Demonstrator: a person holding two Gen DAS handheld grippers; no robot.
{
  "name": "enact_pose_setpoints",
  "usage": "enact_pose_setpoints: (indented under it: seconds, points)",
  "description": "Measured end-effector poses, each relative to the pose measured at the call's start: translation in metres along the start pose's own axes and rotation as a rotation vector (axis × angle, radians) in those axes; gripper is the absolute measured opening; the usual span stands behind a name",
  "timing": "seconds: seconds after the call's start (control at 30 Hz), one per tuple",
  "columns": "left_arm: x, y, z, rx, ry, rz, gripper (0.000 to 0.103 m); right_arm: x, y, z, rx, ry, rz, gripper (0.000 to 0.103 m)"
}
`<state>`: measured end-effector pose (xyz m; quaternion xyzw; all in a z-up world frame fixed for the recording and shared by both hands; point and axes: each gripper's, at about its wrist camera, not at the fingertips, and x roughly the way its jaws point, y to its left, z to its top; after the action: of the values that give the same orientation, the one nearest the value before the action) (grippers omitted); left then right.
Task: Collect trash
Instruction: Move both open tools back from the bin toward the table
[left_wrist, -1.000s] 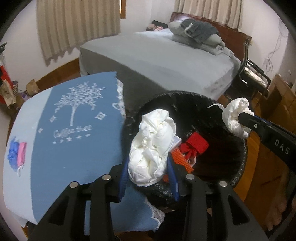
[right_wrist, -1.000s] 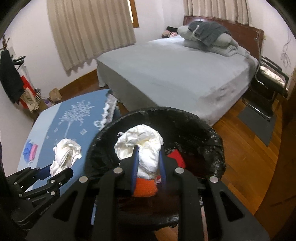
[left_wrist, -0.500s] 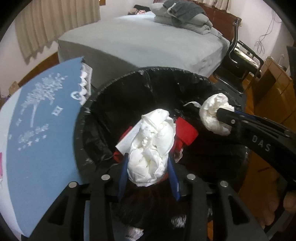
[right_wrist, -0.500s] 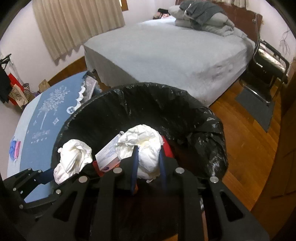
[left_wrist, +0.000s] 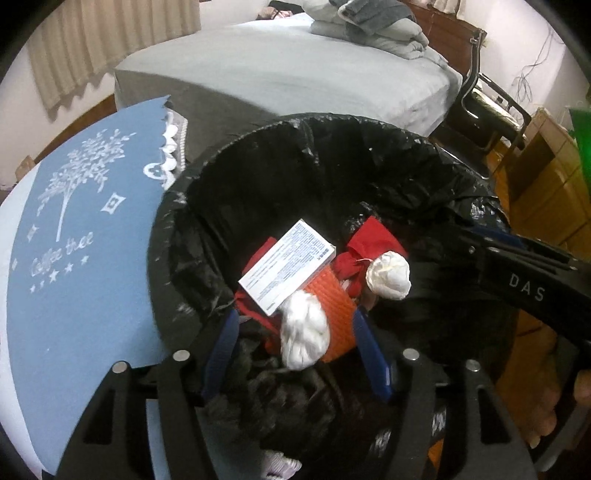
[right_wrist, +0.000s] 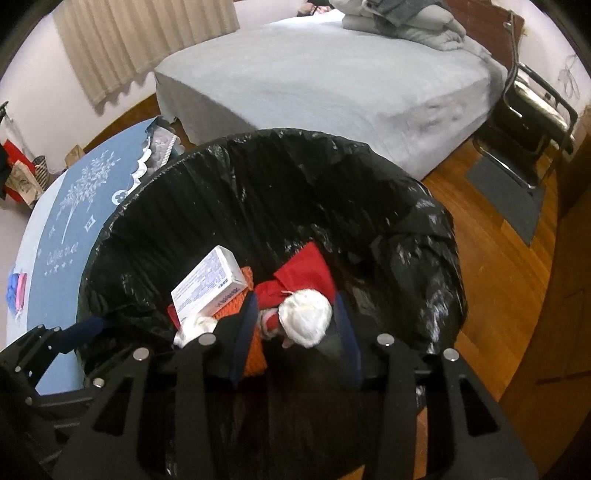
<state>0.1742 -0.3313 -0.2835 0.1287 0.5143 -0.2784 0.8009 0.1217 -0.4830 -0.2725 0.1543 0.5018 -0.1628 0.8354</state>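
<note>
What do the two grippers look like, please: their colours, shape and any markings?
Both are matte black frames with angular, triangular cut-outs and round silver screws. The left gripper and the right gripper each carry two flat fingers with dark blue pads. White letters "DAS" mark the right gripper's side.

Round table (left_wrist: 74, 317) under a blue cloth (left_wrist: 85, 229) with a white tree print, with a small blue and pink item (right_wrist: 15, 291) lying near its far edge. Wooden floor (right_wrist: 476, 291) carrying the black-lined bin (right_wrist: 417, 236), the bed (right_wrist: 332, 81), a dark mat (right_wrist: 506, 192) and a chair (right_wrist: 535, 110). Folded bedding (left_wrist: 373, 26) piled on the bed.
</note>
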Motion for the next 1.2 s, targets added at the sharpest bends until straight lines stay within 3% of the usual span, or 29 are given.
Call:
enact_pose_setpoints:
  seconds: [0.13,0.43,0.67,1.2]
  points:
    - [-0.02,0.015,-0.005,-0.014,-0.04,0.016,0.071,-0.013,-0.003,-0.009,0.016,-0.014,-0.023,0.044]
    - [-0.065,0.068,-0.018,-0.084,-0.111,0.053,0.072,-0.056,0.025,-0.019,0.013,-0.077,-0.023,0.049]
    - [-0.096,0.125,-0.049,-0.144,-0.138,0.118,0.073,-0.08,0.098,-0.031,-0.069,-0.119,0.034,0.054]
    - [-0.152,0.299,-0.129,-0.362,-0.177,0.322,0.073,-0.077,0.279,-0.05,-0.267,-0.131,0.199,0.054]
